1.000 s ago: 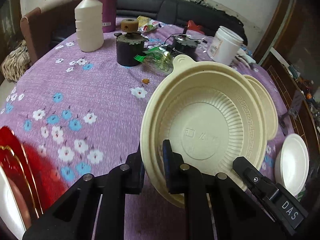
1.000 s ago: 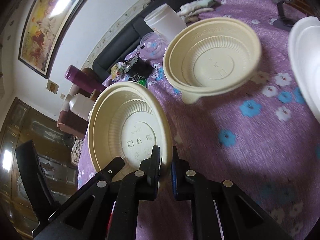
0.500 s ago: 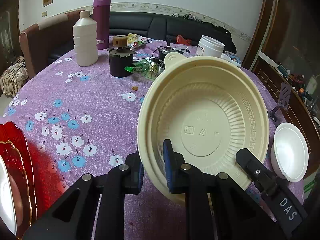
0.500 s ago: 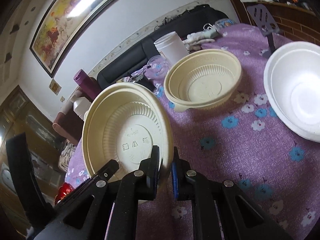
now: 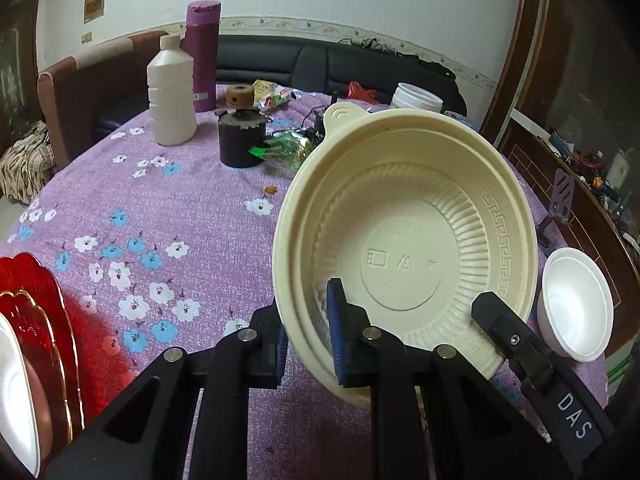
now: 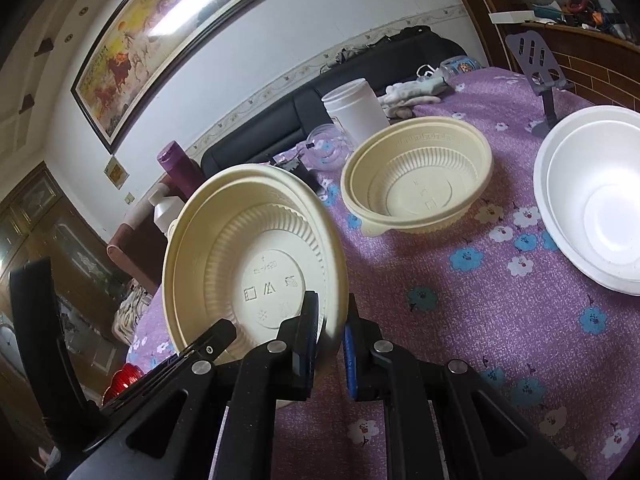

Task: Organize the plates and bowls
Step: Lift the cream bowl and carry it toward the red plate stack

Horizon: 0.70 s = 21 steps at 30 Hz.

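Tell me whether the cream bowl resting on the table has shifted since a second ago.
Cannot tell. The cream bowl on the table keeps its place beside the white jar; its shift within the picture looks like camera motion.

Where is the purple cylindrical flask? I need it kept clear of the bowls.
In the left wrist view the purple cylindrical flask stands at the table's far left edge, just behind the white plastic bottle, before the black sofa.

Dim indoor light, fisheye-warped edges
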Motion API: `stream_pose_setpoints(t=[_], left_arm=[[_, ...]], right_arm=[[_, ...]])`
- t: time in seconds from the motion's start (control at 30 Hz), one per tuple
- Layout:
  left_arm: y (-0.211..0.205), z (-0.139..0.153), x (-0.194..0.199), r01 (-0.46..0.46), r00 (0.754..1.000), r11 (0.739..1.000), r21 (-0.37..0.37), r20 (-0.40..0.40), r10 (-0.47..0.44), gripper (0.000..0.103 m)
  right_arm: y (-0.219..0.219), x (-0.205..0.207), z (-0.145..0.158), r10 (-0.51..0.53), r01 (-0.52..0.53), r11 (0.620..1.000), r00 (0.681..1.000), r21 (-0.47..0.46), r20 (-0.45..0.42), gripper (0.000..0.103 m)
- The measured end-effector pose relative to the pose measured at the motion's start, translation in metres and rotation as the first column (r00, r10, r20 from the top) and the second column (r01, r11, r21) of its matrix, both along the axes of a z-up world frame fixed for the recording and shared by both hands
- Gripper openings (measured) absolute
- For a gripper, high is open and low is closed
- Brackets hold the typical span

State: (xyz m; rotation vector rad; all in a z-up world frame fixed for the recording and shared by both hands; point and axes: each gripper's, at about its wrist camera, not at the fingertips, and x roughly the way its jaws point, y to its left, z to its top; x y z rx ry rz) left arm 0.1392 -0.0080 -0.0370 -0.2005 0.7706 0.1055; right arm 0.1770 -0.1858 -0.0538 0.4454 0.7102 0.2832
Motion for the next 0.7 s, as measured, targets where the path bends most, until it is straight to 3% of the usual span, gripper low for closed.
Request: stream_pose_setpoints(t=[0.7], left_arm=[[-0.0013,0.0031,-0.0012,-0.006,1.000,1.000,0.025,0.002,0.006,0.016]], right_arm=[[-0.0007,-0.0003,-0.0015,0.004,-0.004,1.000,1.000,0.001,-0.004,0.011]])
